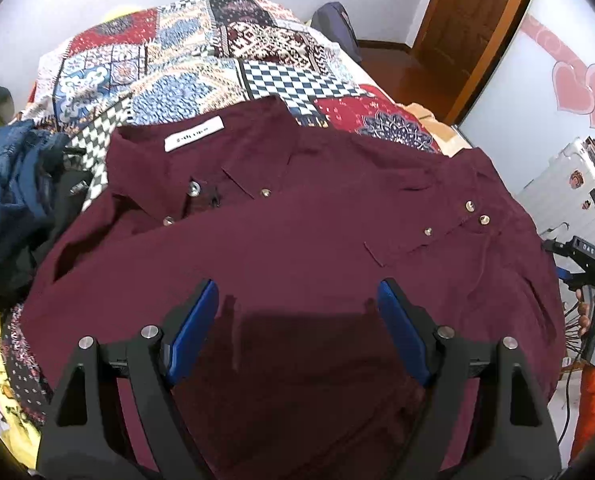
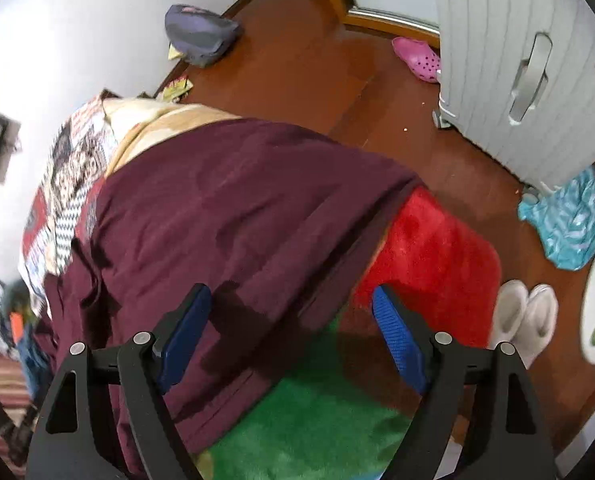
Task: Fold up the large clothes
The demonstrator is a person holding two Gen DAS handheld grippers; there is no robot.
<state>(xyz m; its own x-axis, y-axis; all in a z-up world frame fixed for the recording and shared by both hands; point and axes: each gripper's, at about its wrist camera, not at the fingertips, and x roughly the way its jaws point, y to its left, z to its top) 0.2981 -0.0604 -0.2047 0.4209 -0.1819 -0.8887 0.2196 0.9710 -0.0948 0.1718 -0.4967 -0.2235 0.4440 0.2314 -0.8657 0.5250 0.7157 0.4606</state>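
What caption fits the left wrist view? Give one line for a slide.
Open left gripper hovers over a maroon shirt spread on a patchwork bedspread.

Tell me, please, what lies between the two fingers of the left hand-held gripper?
Only the maroon shirt: in the left wrist view its plain cloth fills the gap of the open left hand-held gripper, with nothing else between the fingers.

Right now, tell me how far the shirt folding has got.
Done: the maroon shirt lies spread on the patterned bedspread, collar and label up, one sleeve apparently laid across the chest. In hand: nothing; the left tongs and right tongs are open above the cloth. Left: the hem hangs over the bed edge above the red rug, so the lengthwise fold remains.
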